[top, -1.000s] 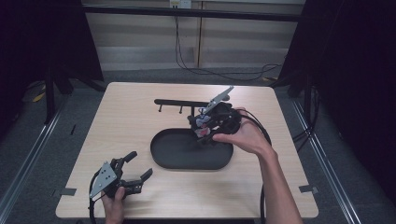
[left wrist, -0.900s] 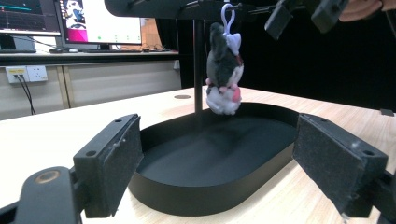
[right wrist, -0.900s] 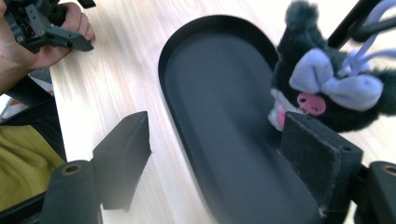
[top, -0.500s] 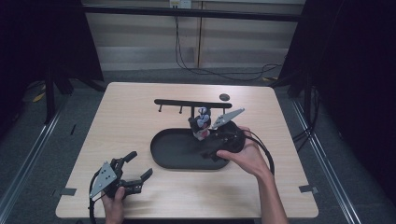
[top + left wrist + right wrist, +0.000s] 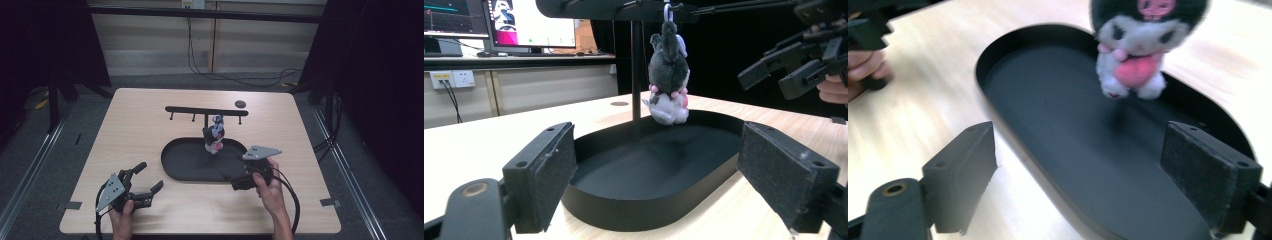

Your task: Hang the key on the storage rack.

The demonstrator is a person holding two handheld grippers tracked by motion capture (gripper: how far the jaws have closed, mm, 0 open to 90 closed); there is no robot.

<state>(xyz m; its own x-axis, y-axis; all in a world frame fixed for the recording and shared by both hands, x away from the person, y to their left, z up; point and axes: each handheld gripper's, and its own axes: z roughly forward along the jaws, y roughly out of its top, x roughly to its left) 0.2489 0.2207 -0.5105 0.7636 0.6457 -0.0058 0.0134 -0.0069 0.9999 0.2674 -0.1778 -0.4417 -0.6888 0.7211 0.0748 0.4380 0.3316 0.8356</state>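
A small plush toy point(image 5: 214, 137), dark-headed with a white and pink body, hangs by a loop from the black hook rack point(image 5: 200, 110) above the black oval tray point(image 5: 185, 167). My right gripper point(image 5: 231, 181) is low at the tray's near right rim, apart from the toy. Its jaws have just been opening and stand open with nothing between them point(image 5: 1078, 170); the plush toy point(image 5: 1138, 50) is beyond them. My left gripper point(image 5: 151, 175) rests open near the table's front left, facing the tray point(image 5: 649, 200) and the hanging plush toy point(image 5: 667, 75).
A small dark disc point(image 5: 240, 104) lies on the table behind the rack's right end. The rack's upright post point(image 5: 637, 65) stands at the tray's far side. The right gripper point(image 5: 784, 75) appears at the upper right of the left gripper view.
My right gripper let go of the plush toy at the rack and drew back and down to the tray's near right side. The toy stays hanging. The left gripper kept still.
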